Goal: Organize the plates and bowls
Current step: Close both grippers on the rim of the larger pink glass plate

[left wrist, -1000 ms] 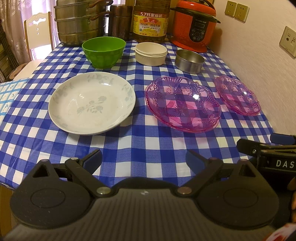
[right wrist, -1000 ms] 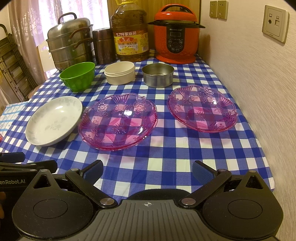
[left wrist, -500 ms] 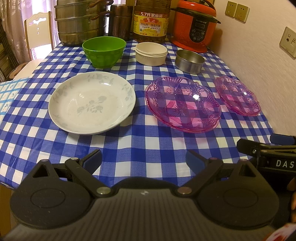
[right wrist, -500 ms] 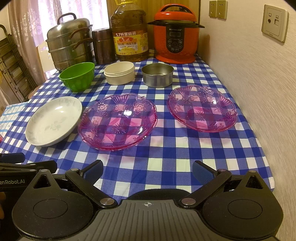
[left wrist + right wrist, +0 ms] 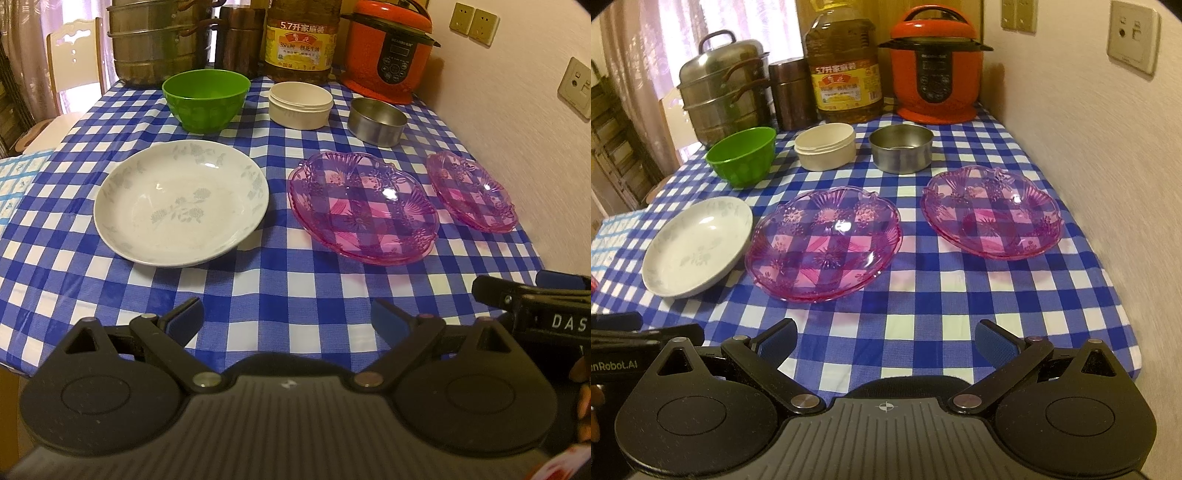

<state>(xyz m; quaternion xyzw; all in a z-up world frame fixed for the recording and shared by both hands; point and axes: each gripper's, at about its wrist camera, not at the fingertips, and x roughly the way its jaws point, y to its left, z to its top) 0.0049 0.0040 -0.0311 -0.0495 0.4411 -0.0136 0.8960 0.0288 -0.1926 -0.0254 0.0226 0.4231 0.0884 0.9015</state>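
Ahead: white plate point(image 5: 181, 214) beyond left hand-held gripper point(image 5: 286, 319), apart.

The counter point(image 5: 923, 295) wears a blue-and-white check cloth. At ten o'clock, a white plate point(image 5: 696, 245) with faint grey flowers; two clear pink plates point(image 5: 823, 245) point(image 5: 990, 214) with pressed floral patterns. Bowls at twelve: green point(image 5: 742, 155), cream point(image 5: 825, 146), steel point(image 5: 901, 147). Cooker point(image 5: 934, 66) red-orange.

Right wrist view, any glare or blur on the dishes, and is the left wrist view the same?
Right wrist view: sharp, small highlights on the nearer pink glass plate; wall edge smeared by fisheye. Left wrist view: sharp, highlights on the white floral plate.
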